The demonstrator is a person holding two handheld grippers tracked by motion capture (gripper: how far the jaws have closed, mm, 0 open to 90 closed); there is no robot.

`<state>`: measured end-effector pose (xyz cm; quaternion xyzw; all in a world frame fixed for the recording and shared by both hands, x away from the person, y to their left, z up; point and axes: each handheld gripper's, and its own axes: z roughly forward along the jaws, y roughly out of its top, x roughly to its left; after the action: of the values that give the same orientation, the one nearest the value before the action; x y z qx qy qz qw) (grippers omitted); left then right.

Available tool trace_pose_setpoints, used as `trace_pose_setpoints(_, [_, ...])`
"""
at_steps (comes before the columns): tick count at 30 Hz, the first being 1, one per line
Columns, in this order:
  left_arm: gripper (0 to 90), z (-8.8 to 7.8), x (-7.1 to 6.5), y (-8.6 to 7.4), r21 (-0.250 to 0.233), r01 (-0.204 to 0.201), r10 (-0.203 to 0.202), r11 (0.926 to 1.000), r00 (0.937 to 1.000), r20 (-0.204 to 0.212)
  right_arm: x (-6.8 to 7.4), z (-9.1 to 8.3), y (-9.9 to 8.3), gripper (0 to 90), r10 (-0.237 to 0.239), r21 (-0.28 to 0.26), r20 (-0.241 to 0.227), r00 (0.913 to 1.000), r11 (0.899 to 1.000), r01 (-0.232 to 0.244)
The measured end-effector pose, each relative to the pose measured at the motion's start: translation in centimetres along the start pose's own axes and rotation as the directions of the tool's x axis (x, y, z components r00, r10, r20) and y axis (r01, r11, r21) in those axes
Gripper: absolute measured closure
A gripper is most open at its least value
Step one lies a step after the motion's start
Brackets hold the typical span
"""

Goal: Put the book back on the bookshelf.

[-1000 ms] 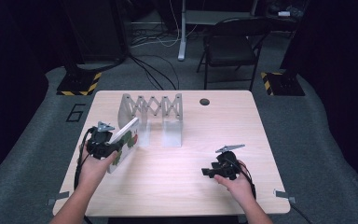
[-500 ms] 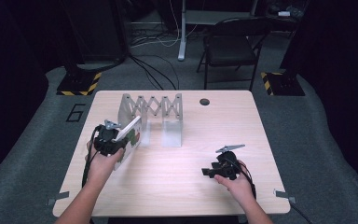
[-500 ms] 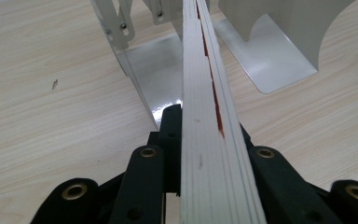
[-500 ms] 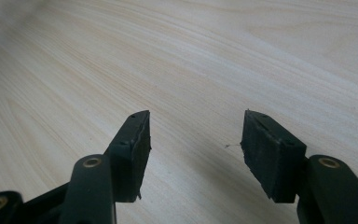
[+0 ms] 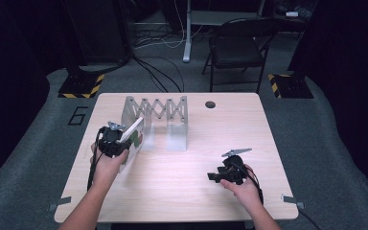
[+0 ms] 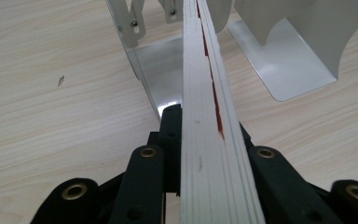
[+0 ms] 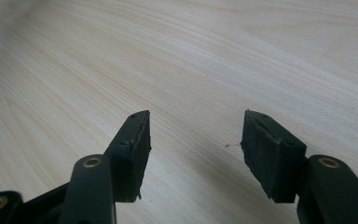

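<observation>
While the pale wooden worktop (image 5: pixel 182 191) lies bare across its near half, the white expanding rack (image 5: pixel 155 120) stands toward its far left. Just before the rack's left end plate, the left gripper (image 5: pixel 117 141) pinches a thin white book (image 6: pixel 209 140) edge-on. Well apart, near the right edge, the right gripper (image 7: pixel 196 140) rests spread, holding nothing

One desk (image 5: pixel 182 191) was counted, carrying one white expanding rack (image 5: pixel 158 112) and one thin white book (image 5: pixel 133 136). Two grippers were counted, a left gripper (image 5: pixel 117 141) and a right gripper (image 5: pixel 215 176). One folding chair (image 5: pixel 239 48) was counted behind.
</observation>
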<state>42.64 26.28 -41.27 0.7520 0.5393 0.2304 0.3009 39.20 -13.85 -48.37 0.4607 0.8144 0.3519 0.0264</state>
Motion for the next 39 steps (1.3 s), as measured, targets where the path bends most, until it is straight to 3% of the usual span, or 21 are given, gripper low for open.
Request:
trace_pose_setpoints(1, [75.3, 0.0, 0.1, 0.1, 0.021, -0.016, 0.016, 0.9997, 0.9999, 0.002, 0.0, 0.0, 0.0, 42.2, -0.002, 0.000, 0.000, 1.0000, 1.000, 0.002])
trace_pose_setpoints(4, [75.2, 0.2, -0.2, 0.1, 0.023, -0.022, 0.023, 0.9995, 0.9997, -0.009, 0.0, 0.1, 0.0, 42.2, 0.000, -0.001, 0.004, 1.0000, 1.000, 0.000])
trace_pose_setpoints(18, [75.2, 1.5, -0.2, 1.2, 0.048, 0.038, -0.037, 0.9981, 0.9990, -0.026, 0.0, -0.1, 0.0, 42.2, 0.006, 0.003, 0.005, 1.0000, 1.000, -0.006])
trace_pose_setpoints(28, [74.9, 2.5, -0.7, 1.5, 0.074, 0.058, -0.055, 0.9956, 0.9977, -0.039, 0.0, 0.0, 0.0, 42.2, 0.004, 0.001, 0.005, 1.0000, 1.000, -0.004])
trace_pose_setpoints(39, [74.8, 3.5, -0.7, 2.0, 0.065, 0.089, -0.086, 0.9939, 0.9953, -0.045, -0.1, -0.1, 0.0, 42.2, 0.003, 0.004, 0.001, 1.0000, 1.000, -0.003])
